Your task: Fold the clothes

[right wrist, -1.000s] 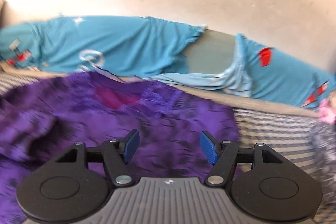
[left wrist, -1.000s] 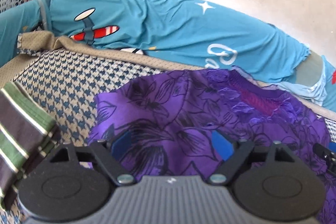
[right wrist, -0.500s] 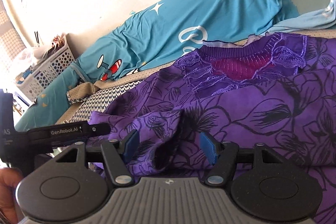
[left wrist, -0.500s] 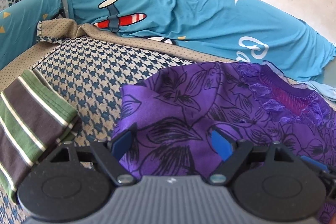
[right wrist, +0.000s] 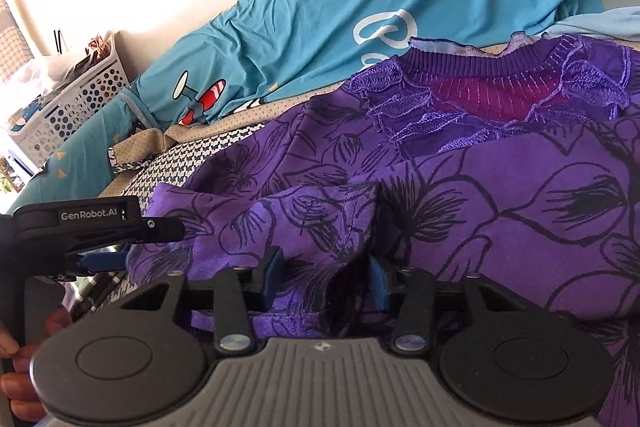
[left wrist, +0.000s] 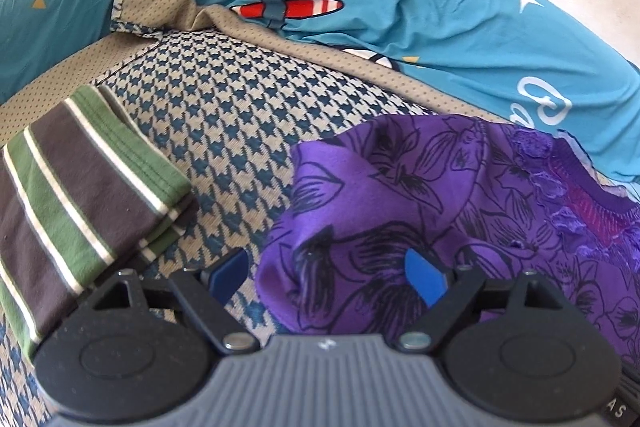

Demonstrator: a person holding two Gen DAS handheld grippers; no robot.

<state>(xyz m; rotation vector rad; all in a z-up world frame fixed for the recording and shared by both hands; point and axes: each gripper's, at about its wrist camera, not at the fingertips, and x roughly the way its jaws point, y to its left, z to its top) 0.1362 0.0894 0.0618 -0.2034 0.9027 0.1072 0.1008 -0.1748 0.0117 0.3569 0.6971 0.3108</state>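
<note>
A purple top with black flower outlines (left wrist: 420,195) lies crumpled on the houndstooth bed cover (left wrist: 224,115), its ribbed neckline (right wrist: 492,67) toward the far side. My left gripper (left wrist: 326,279) is open and its jaws are opening; the top's left edge lies loose between the blue pads (left wrist: 424,283). In the right wrist view that left gripper (right wrist: 132,243) sits at the garment's left edge, held by a hand (right wrist: 24,367). My right gripper (right wrist: 326,277) is closing its jaws on a raised fold of the purple top (right wrist: 320,219), which fills the gap between the pads.
A folded green, brown and white striped garment (left wrist: 80,211) lies on the cover to the left. A teal pillow with a red plane print (left wrist: 360,7) runs along the wall behind. A white perforated basket (right wrist: 68,107) stands at the far left.
The left gripper slid left to the top's edge, bringing the striped garment closer. The right gripper swung left over the top, and its jaws narrowed around a fold of purple fabric.
</note>
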